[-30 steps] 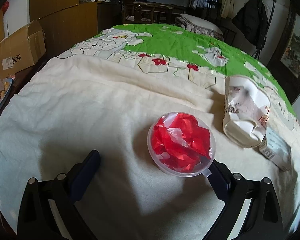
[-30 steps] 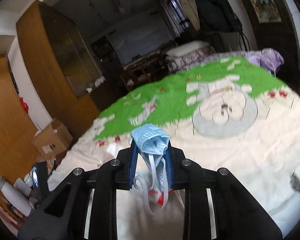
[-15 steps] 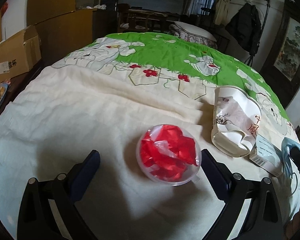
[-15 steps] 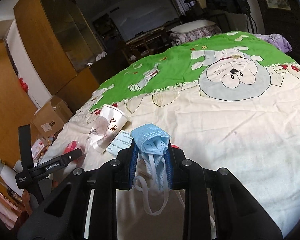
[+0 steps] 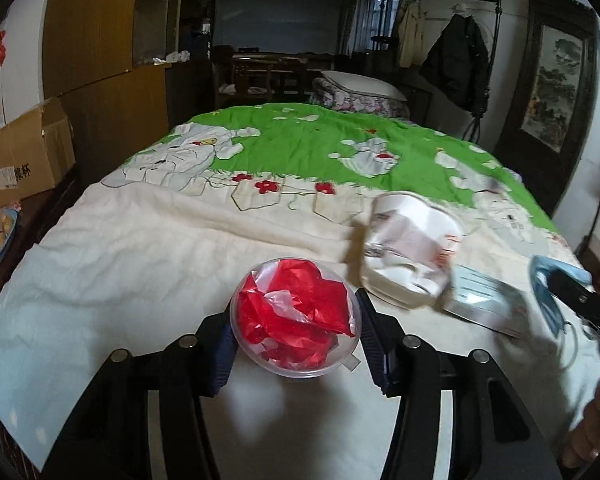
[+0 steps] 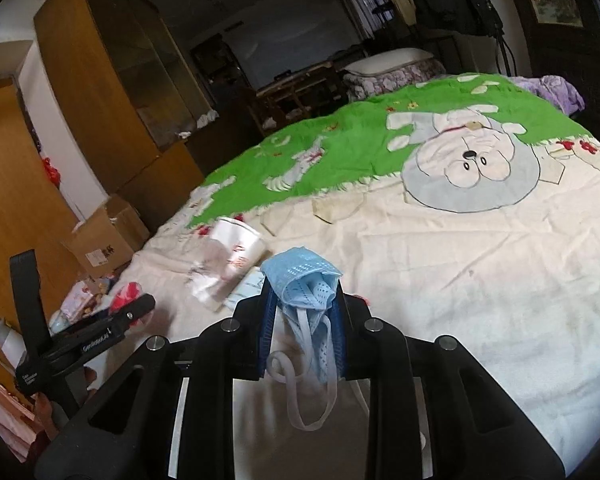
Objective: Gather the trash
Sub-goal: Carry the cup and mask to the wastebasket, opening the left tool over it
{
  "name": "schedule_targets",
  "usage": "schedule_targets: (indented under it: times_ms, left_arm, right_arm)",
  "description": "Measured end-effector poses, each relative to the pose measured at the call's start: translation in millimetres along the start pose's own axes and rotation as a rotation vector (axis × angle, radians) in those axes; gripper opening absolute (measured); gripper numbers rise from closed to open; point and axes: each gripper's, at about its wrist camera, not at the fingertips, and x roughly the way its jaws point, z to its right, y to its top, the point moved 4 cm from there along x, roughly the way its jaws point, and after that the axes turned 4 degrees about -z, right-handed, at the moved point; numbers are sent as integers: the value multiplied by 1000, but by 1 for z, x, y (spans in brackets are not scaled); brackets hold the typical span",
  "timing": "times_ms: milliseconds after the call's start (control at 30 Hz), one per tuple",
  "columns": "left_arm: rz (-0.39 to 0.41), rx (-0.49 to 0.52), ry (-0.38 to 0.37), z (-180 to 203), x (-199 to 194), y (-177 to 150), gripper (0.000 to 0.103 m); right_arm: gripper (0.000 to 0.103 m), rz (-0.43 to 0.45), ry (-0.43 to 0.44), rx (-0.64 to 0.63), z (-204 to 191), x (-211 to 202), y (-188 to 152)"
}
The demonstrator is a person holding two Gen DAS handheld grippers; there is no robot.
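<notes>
- Lower centre, left wrist view: the left gripper (image 5: 296, 334) has just closed its jaws; they now clamp the clear cup of red wrapper (image 5: 296, 320), above the bed (image 5: 140, 248).
- Right of it: a crushed paper cup (image 5: 410, 252) and a small carton (image 5: 484, 300) lie uncollected.
- Right wrist view, centre: the right gripper (image 6: 302, 320) is clamped on a blue face mask (image 6: 304, 276).
- Step: pickup. Next: carry both items to a bin, none visible.

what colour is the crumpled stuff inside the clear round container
Red, with some clear plastic film, inside the clear round container; clearest in the left wrist view.
</notes>
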Motion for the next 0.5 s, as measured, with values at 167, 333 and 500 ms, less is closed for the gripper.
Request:
schedule_targets:
  times_ms: [167, 333, 500]
  left_arm:
    - [52, 5, 8, 0, -48, 1, 54]
    - [135, -6, 15, 0, -107, 6, 54]
    - [227, -4, 41, 2, -168, 6, 54]
  right_arm:
    - [27, 56, 62, -44, -31, -30, 9]
    - [27, 115, 143, -95, -69, -66, 14]
    - [27, 176, 212, -146, -104, -105, 15]
